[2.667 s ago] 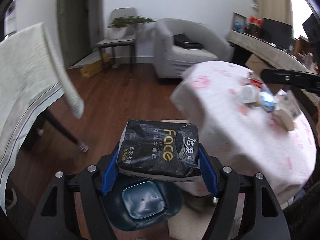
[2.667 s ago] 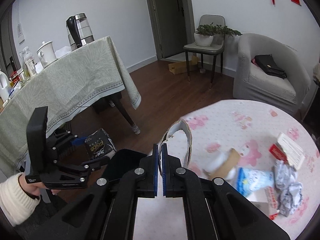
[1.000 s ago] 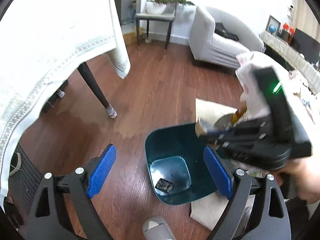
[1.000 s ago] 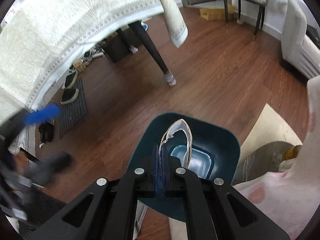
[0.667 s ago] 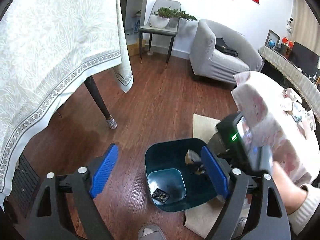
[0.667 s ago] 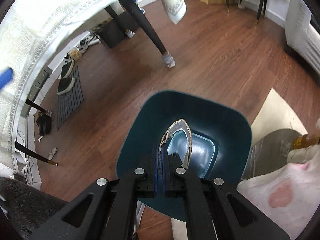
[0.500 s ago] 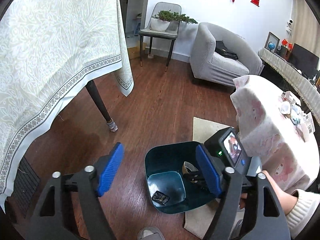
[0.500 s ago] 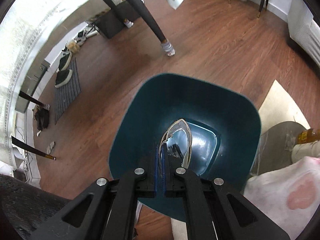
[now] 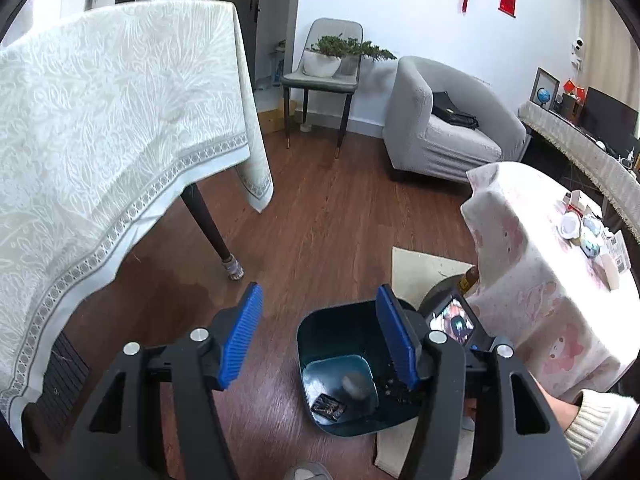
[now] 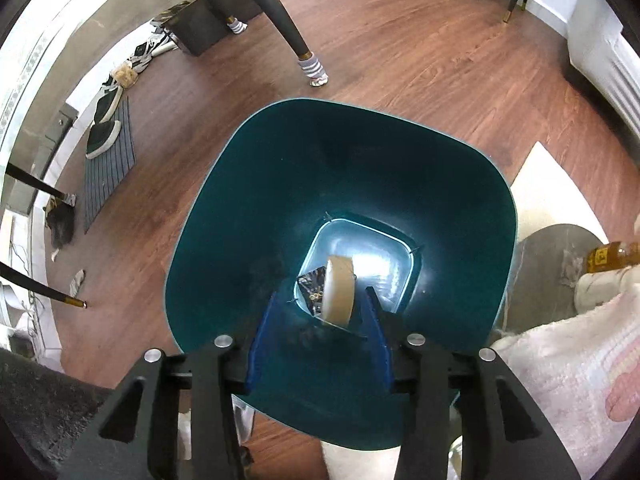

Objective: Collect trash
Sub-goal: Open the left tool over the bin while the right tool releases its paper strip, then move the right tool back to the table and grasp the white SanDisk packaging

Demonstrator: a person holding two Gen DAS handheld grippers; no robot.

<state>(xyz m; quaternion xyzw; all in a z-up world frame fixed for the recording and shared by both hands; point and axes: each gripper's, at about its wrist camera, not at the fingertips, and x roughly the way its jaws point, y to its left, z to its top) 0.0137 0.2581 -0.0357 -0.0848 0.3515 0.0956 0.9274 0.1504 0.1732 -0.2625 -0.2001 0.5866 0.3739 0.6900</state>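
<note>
A dark teal trash bin (image 10: 248, 216) stands on the wood floor beside the round table; it also shows in the left wrist view (image 9: 320, 336). My right gripper (image 10: 320, 316) is open right over the bin's mouth. A tan paper piece (image 10: 339, 290) is loose between its fingers, above the bin's bottom; it appears blurred in the left wrist view (image 9: 354, 385). A black tissue wrapper (image 9: 328, 405) lies on the bin's bottom, also seen in the right wrist view (image 10: 310, 282). My left gripper (image 9: 320, 332) is open and empty, held high above the floor left of the bin.
A cloth-covered table (image 9: 100, 128) with a dark leg (image 9: 208, 224) stands to the left. The round table with a pink cloth (image 9: 540, 280) carries several bits of trash (image 9: 588, 232). A grey armchair (image 9: 448, 132) and a chair with a plant (image 9: 324, 76) stand at the back. Shoes (image 10: 102, 136) lie by a mat.
My right gripper has opened over the bin and let go of the tan paper piece, which now drops inside. My left gripper has drawn up and back, staying open.
</note>
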